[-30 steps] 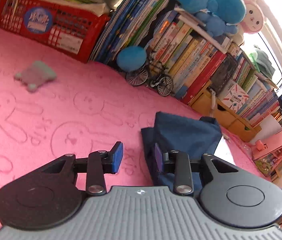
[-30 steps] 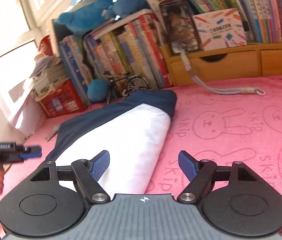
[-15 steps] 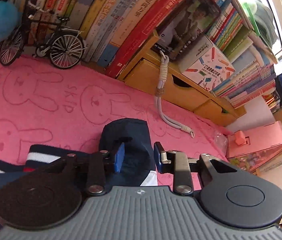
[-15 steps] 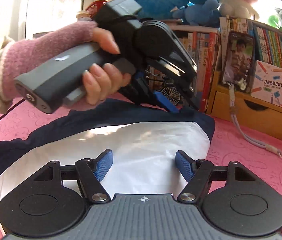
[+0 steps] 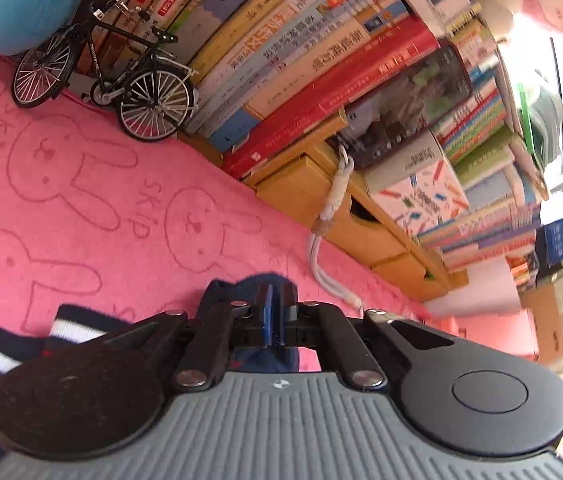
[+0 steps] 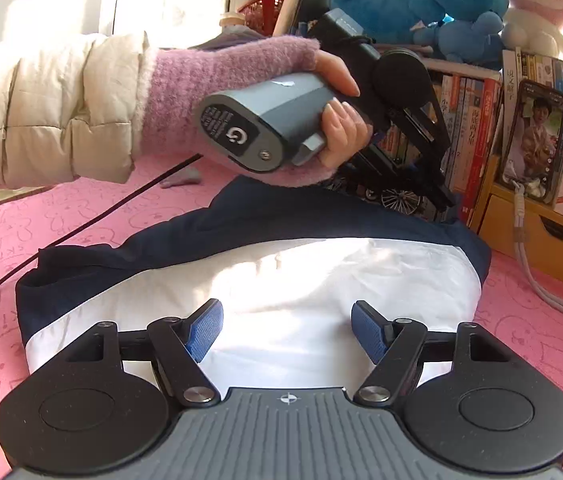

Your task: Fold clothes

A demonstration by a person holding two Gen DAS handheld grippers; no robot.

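A navy and white garment (image 6: 321, 276) lies folded on the pink bunny blanket (image 6: 521, 340); its navy layer (image 6: 281, 216) runs along the far side. My right gripper (image 6: 286, 330) hovers open over the white panel, with nothing between its blue pads. A hand in a pink fingerless glove (image 6: 241, 92) holds my left gripper (image 6: 443, 198), whose tip reaches the garment's far right corner. In the left wrist view the left gripper (image 5: 275, 312) is shut on a hump of navy cloth (image 5: 269, 282). A striped navy cuff (image 5: 65, 324) lies to its left.
Leaning books (image 5: 301, 60), a toy bicycle (image 5: 121, 80) and a wooden drawer box (image 5: 321, 200) line the far edge. A white cord (image 5: 321, 268) hangs from a phone (image 6: 533, 140). A black cable (image 6: 81, 224) crosses the blanket at left. Plush toys (image 6: 401, 4) sit above.
The left gripper swung from the blanket's left over to the garment's far corner and closed on the navy cloth. The right gripper moved over the white panel and stayed open.
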